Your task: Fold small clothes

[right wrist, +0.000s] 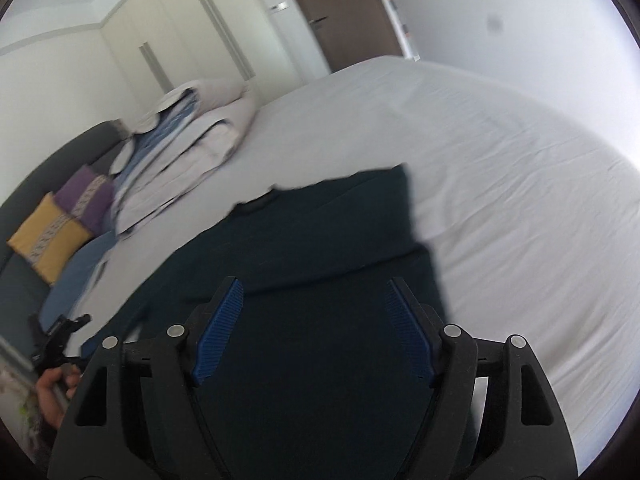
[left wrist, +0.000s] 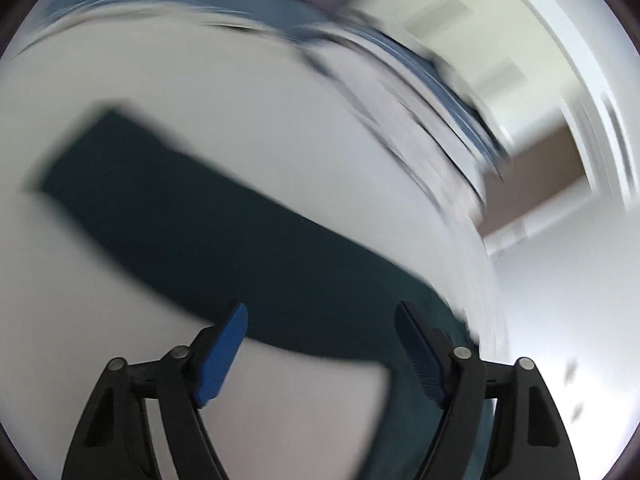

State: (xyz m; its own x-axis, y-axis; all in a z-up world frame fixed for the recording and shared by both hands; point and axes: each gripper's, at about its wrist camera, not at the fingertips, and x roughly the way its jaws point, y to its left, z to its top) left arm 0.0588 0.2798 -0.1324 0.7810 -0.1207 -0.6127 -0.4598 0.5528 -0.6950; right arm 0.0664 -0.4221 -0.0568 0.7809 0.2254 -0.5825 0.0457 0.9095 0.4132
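Observation:
A dark teal garment (right wrist: 320,248) lies flat on the white bed sheet (right wrist: 500,184), with one part folded over near its far end. In the blurred left wrist view it (left wrist: 192,220) shows as a long dark strip running from upper left to lower right. My left gripper (left wrist: 322,316) is open and empty, above the garment's near edge. My right gripper (right wrist: 316,288) is open and empty, over the garment's middle. The left gripper also shows in the right wrist view (right wrist: 60,336), held in a hand at the lower left.
A folded white and blue duvet (right wrist: 188,144) sits at the head of the bed. Yellow (right wrist: 48,236) and purple (right wrist: 88,196) cushions lie beside it on a dark headboard. Wardrobe doors (right wrist: 208,28) and a brown door (right wrist: 340,8) stand behind.

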